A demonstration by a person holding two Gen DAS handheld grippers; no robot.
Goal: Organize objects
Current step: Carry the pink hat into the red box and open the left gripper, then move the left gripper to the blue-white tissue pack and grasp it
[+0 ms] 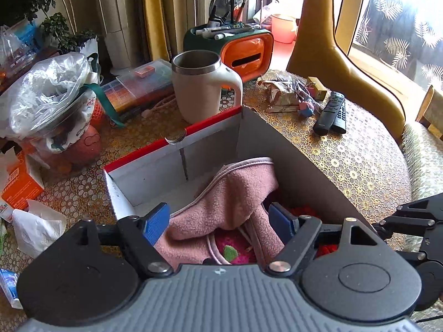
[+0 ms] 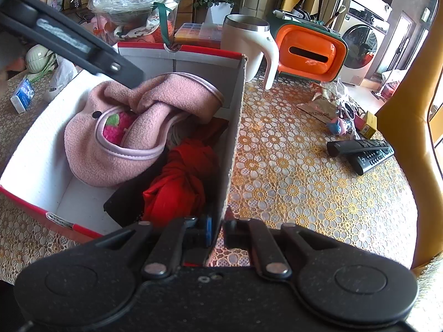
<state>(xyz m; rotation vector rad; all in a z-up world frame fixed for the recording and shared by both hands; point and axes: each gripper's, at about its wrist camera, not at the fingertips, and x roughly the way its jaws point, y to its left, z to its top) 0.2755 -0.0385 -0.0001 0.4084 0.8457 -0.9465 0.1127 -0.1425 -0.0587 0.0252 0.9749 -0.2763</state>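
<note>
With your right claw [image 2: 217, 231] pinching the box [image 2: 234, 144] wall and your left claw [image 1: 218, 218] spread above the pink fleece [image 1: 227, 202] lying inside the box, keep the box steady and lift the left clear without snagging cloth.

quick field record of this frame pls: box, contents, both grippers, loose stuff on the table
box: red-rimmed white cardboard box, open top, on the lace-patterned tablecloth
contents: pink fleece garment over a red cloth bundle
left gripper: open, over the pink garment, pads not pressing on it
right gripper: shut on the box's right wall
behind box: cream mug with steel rim
loose on table: two black remote controls
</note>
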